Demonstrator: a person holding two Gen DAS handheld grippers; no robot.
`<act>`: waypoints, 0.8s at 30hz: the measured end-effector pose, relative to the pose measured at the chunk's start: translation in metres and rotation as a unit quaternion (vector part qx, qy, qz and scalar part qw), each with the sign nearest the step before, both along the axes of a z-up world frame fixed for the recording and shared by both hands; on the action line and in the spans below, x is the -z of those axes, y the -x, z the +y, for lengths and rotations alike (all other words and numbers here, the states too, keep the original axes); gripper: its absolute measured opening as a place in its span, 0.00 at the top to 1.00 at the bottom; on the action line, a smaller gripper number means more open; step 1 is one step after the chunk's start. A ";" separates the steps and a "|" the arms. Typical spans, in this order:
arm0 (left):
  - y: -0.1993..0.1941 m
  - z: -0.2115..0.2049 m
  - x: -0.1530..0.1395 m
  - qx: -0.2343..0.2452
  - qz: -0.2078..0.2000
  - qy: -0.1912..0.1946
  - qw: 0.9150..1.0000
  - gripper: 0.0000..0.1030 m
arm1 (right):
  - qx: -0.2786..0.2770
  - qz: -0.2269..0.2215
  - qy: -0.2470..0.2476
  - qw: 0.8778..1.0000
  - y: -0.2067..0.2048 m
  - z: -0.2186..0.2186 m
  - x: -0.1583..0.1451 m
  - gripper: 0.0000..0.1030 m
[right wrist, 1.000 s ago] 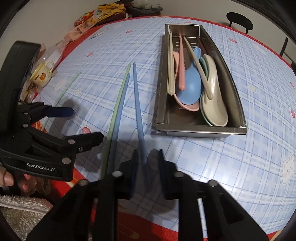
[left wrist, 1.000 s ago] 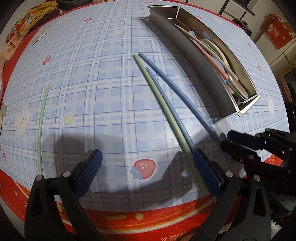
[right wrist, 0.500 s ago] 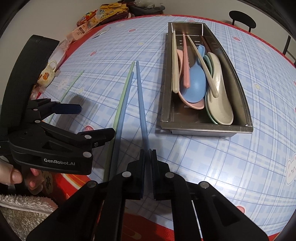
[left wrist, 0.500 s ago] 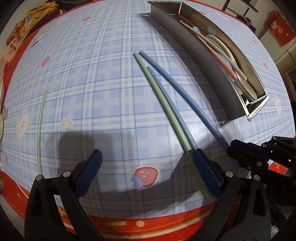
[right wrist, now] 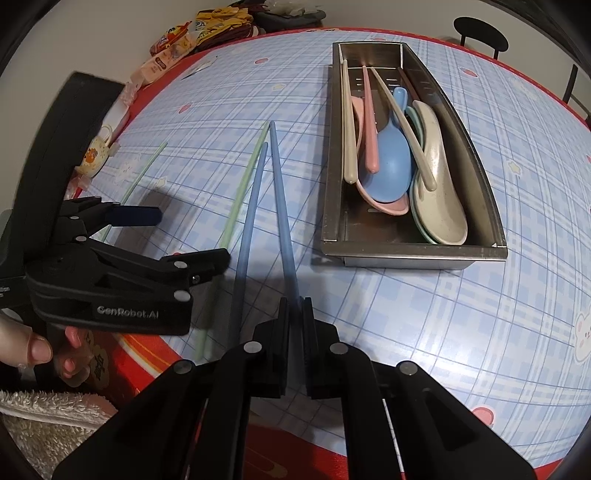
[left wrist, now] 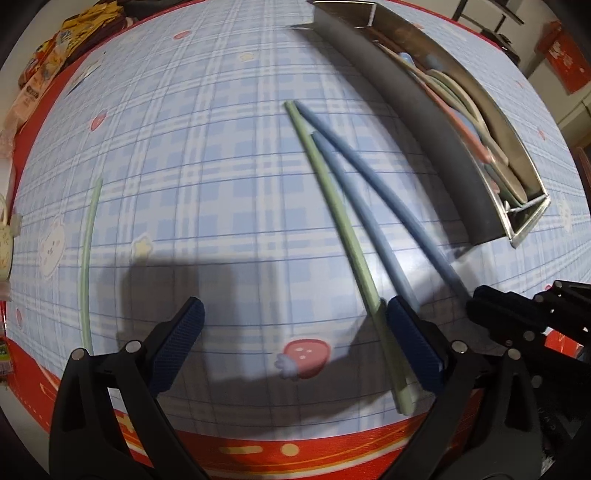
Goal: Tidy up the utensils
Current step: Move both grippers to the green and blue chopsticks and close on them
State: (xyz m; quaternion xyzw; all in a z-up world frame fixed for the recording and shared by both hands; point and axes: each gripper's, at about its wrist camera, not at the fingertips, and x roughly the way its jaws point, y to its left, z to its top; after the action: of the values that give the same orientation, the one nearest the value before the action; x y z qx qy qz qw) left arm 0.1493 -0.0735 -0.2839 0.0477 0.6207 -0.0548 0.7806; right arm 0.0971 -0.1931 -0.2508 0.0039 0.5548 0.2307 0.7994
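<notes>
My right gripper (right wrist: 293,306) is shut on the near end of a blue chopstick (right wrist: 280,199), which lies along the checked tablecloth. A second blue chopstick (right wrist: 251,218) and a green chopstick (right wrist: 240,199) lie just left of it. My left gripper (left wrist: 295,310) hangs open over the cloth, its right finger (left wrist: 410,332) beside the green chopstick (left wrist: 343,236). Another green chopstick (left wrist: 88,258) lies alone at the far left. The steel tray (right wrist: 406,254) on the right holds spoons and several chopsticks.
Snack packets (right wrist: 177,44) and a small cup (right wrist: 94,157) sit along the table's left edge. A person's hand (right wrist: 33,347) holds the left gripper above a towel (right wrist: 48,417). A dark chair (right wrist: 480,35) stands beyond the table. The red table border runs close under both grippers.
The right gripper's jaws have closed onto the blue chopstick's near end. The left gripper has drifted a little toward the green and blue chopsticks, still open.
</notes>
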 end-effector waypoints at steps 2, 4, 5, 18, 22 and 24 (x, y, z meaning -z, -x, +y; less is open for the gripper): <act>-0.002 0.003 0.001 -0.006 0.000 -0.004 1.000 0.05 | 0.001 0.000 0.000 1.000 0.000 -0.001 0.000 0.93; -0.006 0.004 0.003 -0.006 0.001 -0.015 1.000 0.05 | -0.001 -0.001 0.003 1.000 0.000 0.001 0.001 0.92; -0.009 0.004 0.002 -0.005 -0.003 -0.018 1.000 0.05 | -0.004 -0.002 0.006 1.000 -0.001 0.003 0.001 0.92; -0.022 0.002 -0.013 0.029 -0.031 -0.009 0.999 0.39 | -0.019 -0.025 0.046 0.998 -0.013 0.028 0.001 0.91; -0.017 0.010 -0.016 0.036 -0.028 -0.009 0.999 0.56 | -0.016 -0.010 0.034 0.999 -0.012 0.023 0.002 0.93; -0.015 0.020 -0.014 0.042 -0.023 -0.008 0.999 0.64 | -0.012 0.004 0.028 1.000 -0.009 0.019 0.001 0.93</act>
State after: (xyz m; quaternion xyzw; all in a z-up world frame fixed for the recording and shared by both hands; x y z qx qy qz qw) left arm 0.1645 -0.0538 -0.2695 0.0812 0.6003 -0.0819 0.7914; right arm 0.1061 -0.1741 -0.2521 -0.0244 0.5642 0.2242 0.7943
